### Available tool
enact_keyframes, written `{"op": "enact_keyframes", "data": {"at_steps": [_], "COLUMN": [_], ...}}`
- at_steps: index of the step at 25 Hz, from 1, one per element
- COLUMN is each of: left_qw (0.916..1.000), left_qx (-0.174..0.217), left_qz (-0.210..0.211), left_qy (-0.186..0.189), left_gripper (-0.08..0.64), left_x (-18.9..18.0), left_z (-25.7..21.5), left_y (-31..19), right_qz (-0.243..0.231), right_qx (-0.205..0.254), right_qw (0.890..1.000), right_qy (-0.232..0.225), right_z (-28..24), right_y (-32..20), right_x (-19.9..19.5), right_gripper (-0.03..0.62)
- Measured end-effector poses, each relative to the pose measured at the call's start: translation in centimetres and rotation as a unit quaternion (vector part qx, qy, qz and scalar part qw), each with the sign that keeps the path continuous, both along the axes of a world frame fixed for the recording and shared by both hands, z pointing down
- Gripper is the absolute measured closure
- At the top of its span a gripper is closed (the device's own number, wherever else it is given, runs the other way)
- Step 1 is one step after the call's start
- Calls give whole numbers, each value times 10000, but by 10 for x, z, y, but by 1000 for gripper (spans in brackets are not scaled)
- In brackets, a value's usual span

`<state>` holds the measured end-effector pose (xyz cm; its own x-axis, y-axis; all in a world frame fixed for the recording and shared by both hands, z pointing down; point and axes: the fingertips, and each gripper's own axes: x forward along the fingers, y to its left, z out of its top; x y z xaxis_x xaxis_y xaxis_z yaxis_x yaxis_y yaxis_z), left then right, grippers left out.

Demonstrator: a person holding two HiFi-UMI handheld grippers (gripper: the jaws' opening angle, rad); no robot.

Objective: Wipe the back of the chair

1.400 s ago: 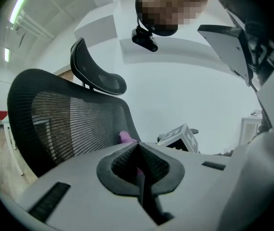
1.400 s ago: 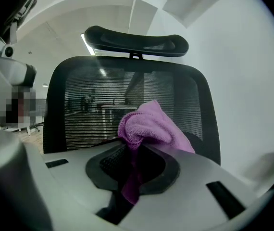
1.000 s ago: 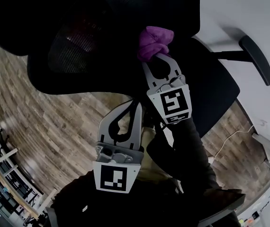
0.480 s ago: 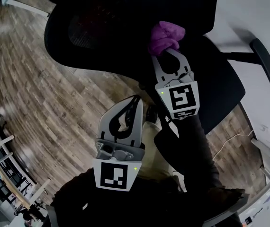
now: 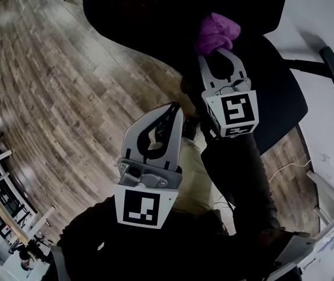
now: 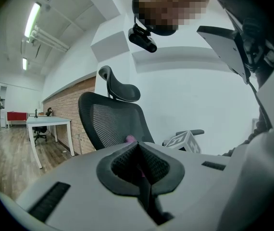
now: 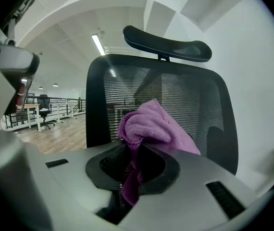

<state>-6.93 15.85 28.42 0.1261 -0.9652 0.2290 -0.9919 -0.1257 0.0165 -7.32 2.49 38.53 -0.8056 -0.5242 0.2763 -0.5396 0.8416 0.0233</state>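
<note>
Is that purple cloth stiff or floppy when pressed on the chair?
Probably floppy: the purple cloth bunches and droops between the fingers of the right gripper. Its fuzzy pile suggests it is light and not slippery. Likely flattens against the mesh chair back.

Cloth [image 5: 216, 33] slightly higher, further right.

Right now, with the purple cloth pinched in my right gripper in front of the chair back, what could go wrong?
1. Most of the purple cloth is bunched beyond the right gripper, so the mesh chair back might drag it loose.
2. The left gripper is shut on nothing and held away from the chair back, so nothing steadies it and a push may swivel it.
</note>
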Motion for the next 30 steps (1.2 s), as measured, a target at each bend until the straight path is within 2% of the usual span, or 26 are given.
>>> {"op": "enact_keyframes", "data": {"at_steps": [30], "left_qw": [9997], "left_qx": [-28], "left_qz": [-230], "left_qy": [66], "left_gripper": [551], "left_x": [-8], "left_z": [-1], "left_y": [9], "right_qz": [-871], "right_qx": [-80], "right_qw": [9962], "right_qy": [-45], "right_z": [3], "right_y": [59], "right_x": [-32], "right_gripper": [548]}}
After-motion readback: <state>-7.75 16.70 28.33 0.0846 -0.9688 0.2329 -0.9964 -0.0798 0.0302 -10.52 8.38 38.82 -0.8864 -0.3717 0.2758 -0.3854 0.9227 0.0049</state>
